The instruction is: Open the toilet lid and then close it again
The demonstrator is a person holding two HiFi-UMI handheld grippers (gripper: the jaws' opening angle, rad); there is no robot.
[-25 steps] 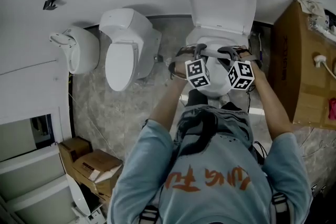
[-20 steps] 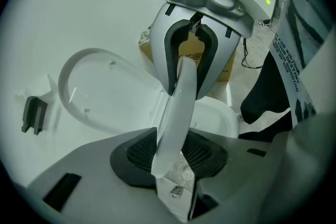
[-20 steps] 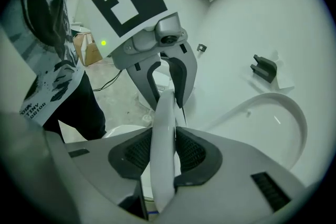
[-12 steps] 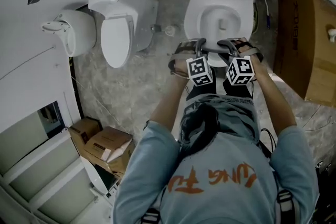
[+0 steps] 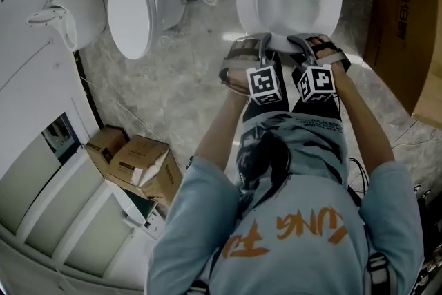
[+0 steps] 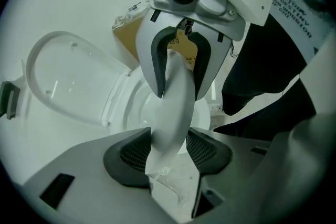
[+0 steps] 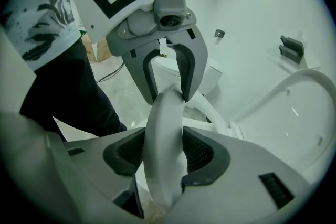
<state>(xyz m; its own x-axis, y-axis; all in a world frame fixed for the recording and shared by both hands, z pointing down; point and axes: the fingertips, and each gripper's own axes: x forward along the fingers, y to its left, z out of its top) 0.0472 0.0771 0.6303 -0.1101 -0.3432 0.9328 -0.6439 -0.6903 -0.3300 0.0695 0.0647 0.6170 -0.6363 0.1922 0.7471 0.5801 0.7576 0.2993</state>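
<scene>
White plastic oval toilet lid [image 6: 68, 76] stands raised behind the bowl, so the opening looks done and the closing is yet to do. Nearer, the white curved seat ring [image 5: 247, 3] appears lowered onto the bowl. Its front edge runs between the pads of both the left gripper [image 6: 168, 152] and the right gripper [image 7: 163, 157]. Both sets of jaws have just been opening and look slack about that edge, not clamped. Best to draw both clear together, then take the lid's top rim and lower it slowly, clear of the tall brown cardboard box [image 5: 404, 17] alongside.
</scene>
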